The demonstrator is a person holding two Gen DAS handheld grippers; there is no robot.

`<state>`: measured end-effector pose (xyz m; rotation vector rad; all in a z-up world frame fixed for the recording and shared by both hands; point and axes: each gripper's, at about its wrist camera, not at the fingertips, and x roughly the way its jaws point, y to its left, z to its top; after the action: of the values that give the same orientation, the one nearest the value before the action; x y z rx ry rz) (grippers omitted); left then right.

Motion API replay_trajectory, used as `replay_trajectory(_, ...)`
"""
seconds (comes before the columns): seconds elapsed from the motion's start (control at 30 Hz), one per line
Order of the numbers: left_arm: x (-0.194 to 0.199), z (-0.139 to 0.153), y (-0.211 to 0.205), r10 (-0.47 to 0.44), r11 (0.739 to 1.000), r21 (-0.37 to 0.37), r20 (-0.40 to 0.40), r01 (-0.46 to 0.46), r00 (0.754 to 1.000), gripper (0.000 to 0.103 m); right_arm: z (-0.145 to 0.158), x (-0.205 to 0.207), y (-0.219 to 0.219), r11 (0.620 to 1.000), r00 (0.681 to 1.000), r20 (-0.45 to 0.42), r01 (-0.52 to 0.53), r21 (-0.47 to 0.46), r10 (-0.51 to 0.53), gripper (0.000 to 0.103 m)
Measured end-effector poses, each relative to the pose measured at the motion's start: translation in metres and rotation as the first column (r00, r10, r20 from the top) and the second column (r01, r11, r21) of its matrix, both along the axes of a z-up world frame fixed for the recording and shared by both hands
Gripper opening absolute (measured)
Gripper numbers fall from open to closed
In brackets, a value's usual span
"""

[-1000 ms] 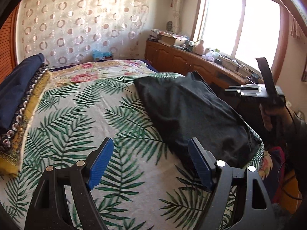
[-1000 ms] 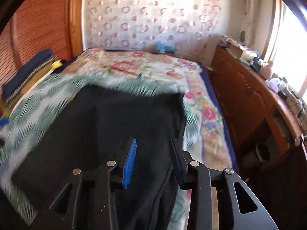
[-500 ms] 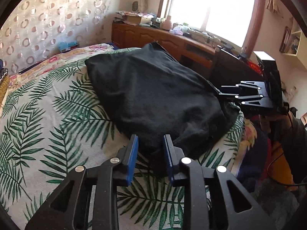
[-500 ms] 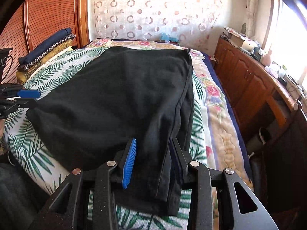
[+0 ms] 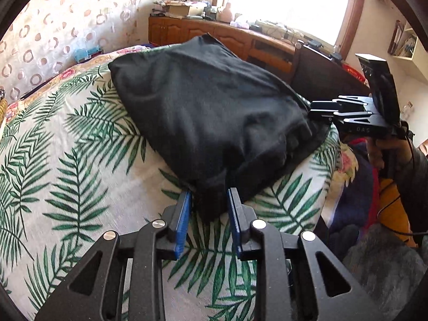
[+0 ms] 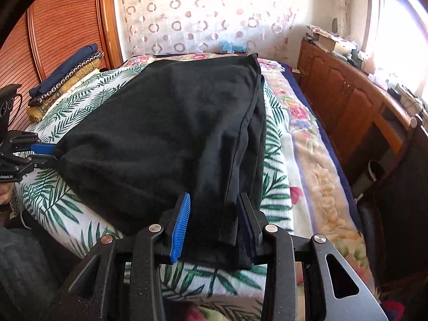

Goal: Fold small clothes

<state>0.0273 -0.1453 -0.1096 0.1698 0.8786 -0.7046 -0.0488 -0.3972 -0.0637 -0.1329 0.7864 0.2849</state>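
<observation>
Pinching the near corner of the black knit garment [image 5: 214,107] at six o'clock, my left gripper [image 5: 208,208] has its blue-padded jaws closed on a bunched fold of the cloth; they have just been closing, and the fabric sits between the pads. My right gripper [image 6: 214,214] clamps the other near corner, where the garment's seamed edge hangs down between its blue pads, the cloth filling the gap.

Just beyond both grips, the garment lies spread over the white bedspread printed with green palm leaves [image 5: 80,160], running from six o'clock up toward twelve in the right wrist view, wrinkled near my left grip and flatter further on. In the left wrist view my right gripper [image 5: 347,115] shows at three o'clock at the garment's edge, held by my hand [image 5: 385,152].

Further off, at ten o'clock in the right wrist view, a stack of folded blue and yellow patterned cloths [image 6: 64,80] rests against the ribbed wooden headboard [image 6: 58,26]. At twelve o'clock hangs a sheer curtain with ring patterns [image 6: 203,13], and at two o'clock runs a long wooden cabinet [image 6: 347,93] under a bright window.
</observation>
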Motion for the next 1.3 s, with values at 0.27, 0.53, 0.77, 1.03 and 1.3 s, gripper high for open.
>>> replay_trajectory(0.27,-0.014,0.011,0.005,-0.044,0.998,-0.047,0.004,0.044,0.999,0.005,0.001,0.003,0.001,0.999,0.999,-0.008,-0.033,-0.018,0.033,0.007)
replay_trajectory(0.53,-0.027,0.024,0.009,-0.044,0.998,-0.047,0.027,0.045,0.999,0.005,0.024,-0.011,-0.02,1.0,0.999,0.028,-0.016,0.02,0.016,0.006)
replay_trajectory(0.77,-0.015,0.027,0.019,0.014,0.998,-0.056,0.045,-0.012,0.999,0.032,0.007,-0.015,-0.01,0.998,0.999,-0.02,-0.041,-0.037,0.04,0.006)
replay_trajectory(1.03,-0.007,0.034,0.023,0.064,0.996,-0.068,0.079,-0.059,0.995,0.04,0.011,-0.014,-0.011,0.998,1.0,-0.007,-0.028,-0.049,0.028,0.006)
replay_trajectory(1.3,-0.007,0.052,0.028,0.113,0.988,-0.12,0.135,-0.097,0.984,0.04,0.01,-0.015,-0.014,0.998,1.0,-0.003,-0.025,-0.059,0.025,0.006)
